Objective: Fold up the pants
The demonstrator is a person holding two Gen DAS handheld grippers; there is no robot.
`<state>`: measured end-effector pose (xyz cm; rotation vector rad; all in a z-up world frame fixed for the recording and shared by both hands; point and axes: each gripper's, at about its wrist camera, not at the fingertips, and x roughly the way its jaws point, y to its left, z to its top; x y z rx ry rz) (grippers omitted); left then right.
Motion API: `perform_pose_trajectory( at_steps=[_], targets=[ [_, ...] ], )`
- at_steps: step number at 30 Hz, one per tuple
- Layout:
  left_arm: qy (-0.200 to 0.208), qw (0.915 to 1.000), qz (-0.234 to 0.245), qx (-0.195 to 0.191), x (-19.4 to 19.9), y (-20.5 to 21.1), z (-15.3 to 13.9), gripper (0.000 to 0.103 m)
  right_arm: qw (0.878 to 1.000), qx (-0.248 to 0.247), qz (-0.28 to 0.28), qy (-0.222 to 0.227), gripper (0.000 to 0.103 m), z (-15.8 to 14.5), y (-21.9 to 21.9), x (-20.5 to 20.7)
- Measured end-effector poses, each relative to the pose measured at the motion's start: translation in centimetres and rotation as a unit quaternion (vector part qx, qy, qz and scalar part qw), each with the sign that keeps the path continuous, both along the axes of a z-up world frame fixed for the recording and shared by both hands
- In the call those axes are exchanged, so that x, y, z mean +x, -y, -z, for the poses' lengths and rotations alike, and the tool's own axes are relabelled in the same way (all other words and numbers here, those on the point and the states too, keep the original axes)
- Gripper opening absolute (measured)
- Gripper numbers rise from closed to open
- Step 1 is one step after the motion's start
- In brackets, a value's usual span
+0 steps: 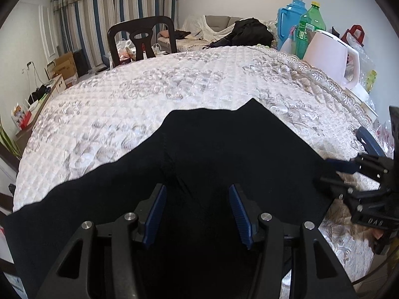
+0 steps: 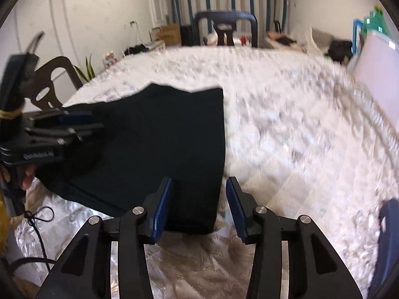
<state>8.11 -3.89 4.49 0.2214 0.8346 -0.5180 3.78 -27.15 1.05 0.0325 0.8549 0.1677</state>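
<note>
Black pants (image 1: 212, 149) lie flat on a table under a white quilted cloth (image 1: 149, 94). My left gripper (image 1: 197, 186) hovers over the near part of the pants, its blue pads wide apart with nothing pinched. My right gripper (image 2: 199, 179) stands open at the pants' (image 2: 154, 137) near right corner. The cloth edge lies between its fingers, and the right pad is clear of it. In the left wrist view the right gripper (image 1: 326, 172) sits at the pants' right edge. The right wrist view, which is blurred, has the left gripper (image 2: 96, 124) at the pants' left side.
A dark chair (image 1: 142, 37) stands behind the table's far edge. A pink kettle (image 1: 329, 57), a green bottle (image 1: 311, 25) and a blue jug (image 1: 289, 22) crowd the far right corner. A black cable (image 2: 37, 224) lies near the front left.
</note>
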Motion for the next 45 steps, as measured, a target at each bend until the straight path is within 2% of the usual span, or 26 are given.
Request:
perform_pose_trajectory(
  at_steps=[9, 13, 14, 19, 27, 30, 31, 33, 35, 37, 39, 45],
  targets=[
    [-0.004, 0.9999, 0.009, -0.001, 1.8, 1.3, 0.1, 0.056, 0.999, 0.039, 0.005, -0.014, 0.045, 0.3, 1.1, -1.1],
    [-0.006, 0.9999, 0.013, 0.002, 2.3, 1.9, 0.4, 0.056, 0.999, 0.045, -0.01, -0.016, 0.044, 0.3, 0.7, -1.0],
    [-0.008, 0.9999, 0.012, 0.002, 2.5, 2.0, 0.4, 0.056, 0.998, 0.051, -0.016, -0.016, 0.036, 0.3, 0.6, -1.0],
    [-0.011, 0.9998, 0.015, -0.006, 3.0, 2.6, 0.5, 0.056, 0.997, 0.082, -0.01, -0.008, 0.018, 0.0, 1.5, -1.2],
    [-0.017, 0.9996, 0.021, -0.001, 3.2, 2.9, 1.1, 0.056, 0.994, 0.111, 0.011, -0.008, 0.015, 0.2, 3.0, -2.5],
    [-0.018, 0.9997, 0.013, 0.004, 3.5, 2.7, 1.2, 0.056, 0.997, 0.076, -0.013, -0.018, 0.017, -0.5, 2.4, -2.0],
    [-0.018, 0.9998, 0.012, 0.003, 3.5, 2.6, 1.1, 0.056, 0.998, 0.064, -0.019, -0.016, 0.021, -0.9, 2.3, -1.9],
    [-0.017, 0.9998, 0.011, -0.002, 3.5, 2.4, 0.9, 0.056, 0.999, 0.032, -0.023, 0.007, 0.023, -2.0, 2.2, -1.4],
    [-0.018, 0.9997, 0.013, -0.004, 3.5, 2.4, 0.9, 0.056, 0.999, 0.015, -0.017, 0.022, 0.025, -2.8, 2.5, 0.0],
    [-0.019, 0.9997, 0.014, 0.0, 3.6, 2.6, 1.1, 0.056, 0.999, 0.037, -0.018, 0.026, 0.026, -3.1, 3.1, 2.7],
    [-0.021, 0.9997, 0.01, 0.001, 3.7, 2.6, 1.3, 0.056, 0.998, 0.056, -0.016, 0.018, 0.026, -3.1, 3.3, 5.5],
    [-0.028, 0.9996, 0.001, -0.009, 4.4, 2.3, 1.5, 0.056, 0.994, 0.085, -0.064, -0.011, 0.026, -1.9, 1.8, 11.4]
  ],
)
